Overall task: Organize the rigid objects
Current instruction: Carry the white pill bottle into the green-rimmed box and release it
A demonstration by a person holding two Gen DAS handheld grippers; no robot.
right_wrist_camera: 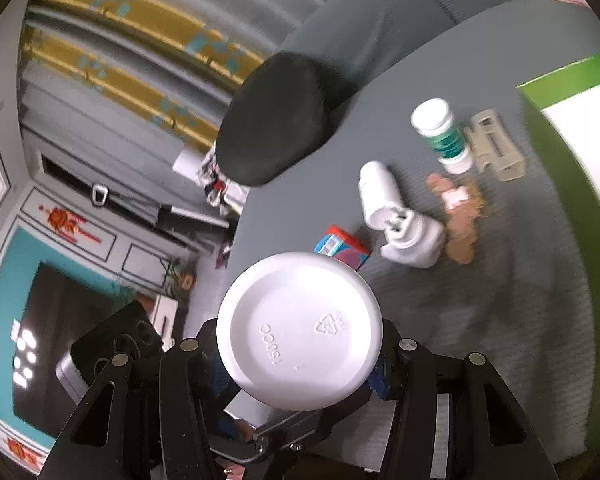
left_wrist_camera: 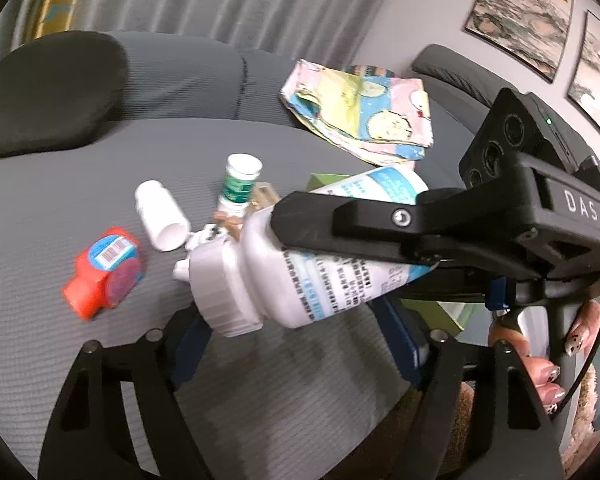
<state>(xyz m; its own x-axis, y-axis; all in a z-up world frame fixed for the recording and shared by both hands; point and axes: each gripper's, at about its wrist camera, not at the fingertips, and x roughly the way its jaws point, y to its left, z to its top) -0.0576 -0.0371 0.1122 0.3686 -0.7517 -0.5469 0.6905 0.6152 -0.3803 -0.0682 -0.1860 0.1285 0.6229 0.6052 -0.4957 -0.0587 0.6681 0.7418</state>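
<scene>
Altogether three white bottles (left_wrist_camera: 162, 220), one red bottle (left_wrist_camera: 106, 272).

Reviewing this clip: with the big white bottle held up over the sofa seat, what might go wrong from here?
1. The right gripper clamps the large white bottle on its smooth body, cap hanging lower; it may slip or swing.
2. The left gripper has just been closing beneath the bottle, nothing clearly between its fingers; the two grippers might collide.
3. If dropped, the bottle could scatter the green-labelled bottle, small white bottle and red bottle below.
</scene>
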